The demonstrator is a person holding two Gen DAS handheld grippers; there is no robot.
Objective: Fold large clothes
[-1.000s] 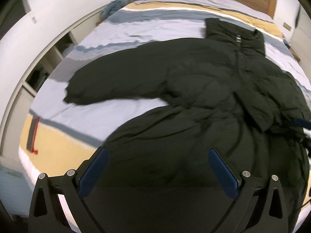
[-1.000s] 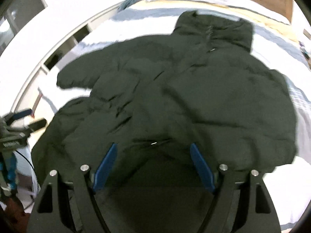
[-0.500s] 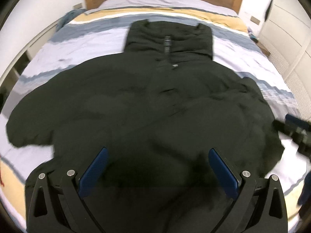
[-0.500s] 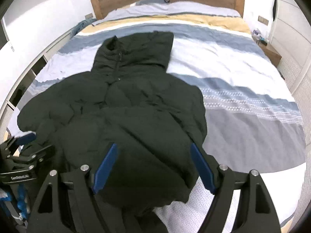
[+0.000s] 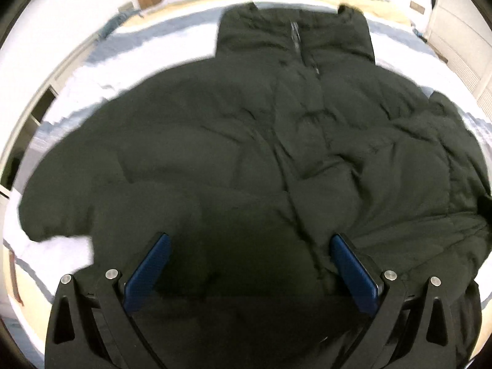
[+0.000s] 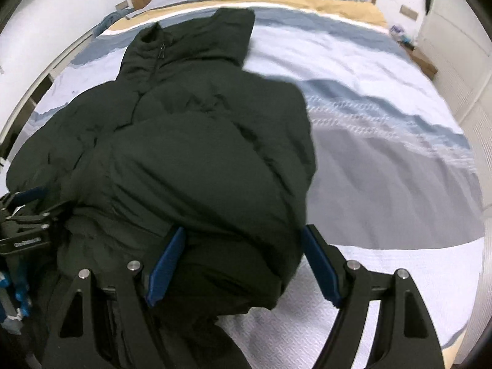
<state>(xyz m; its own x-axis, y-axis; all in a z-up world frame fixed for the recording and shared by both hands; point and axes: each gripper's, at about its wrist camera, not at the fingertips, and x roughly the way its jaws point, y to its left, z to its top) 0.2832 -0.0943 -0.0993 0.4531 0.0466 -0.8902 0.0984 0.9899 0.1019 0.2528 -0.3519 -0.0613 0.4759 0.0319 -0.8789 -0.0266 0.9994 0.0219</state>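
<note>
Dark green padded jacket [image 5: 246, 153] spread on striped bed cover [image 6: 384, 123] | left gripper [image 5: 249, 264] jaws apart, nothing clamped | right gripper [image 6: 243, 264] jaws apart over jacket hem

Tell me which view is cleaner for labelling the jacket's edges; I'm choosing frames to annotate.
Left wrist view: the dark jacket loses detail to underexposure, the bedding is blown out white, and edges smear. Right wrist view: more even light, bedding stripes readable, mild blur on the right. Both bend at the rim from the fisheye.
</note>
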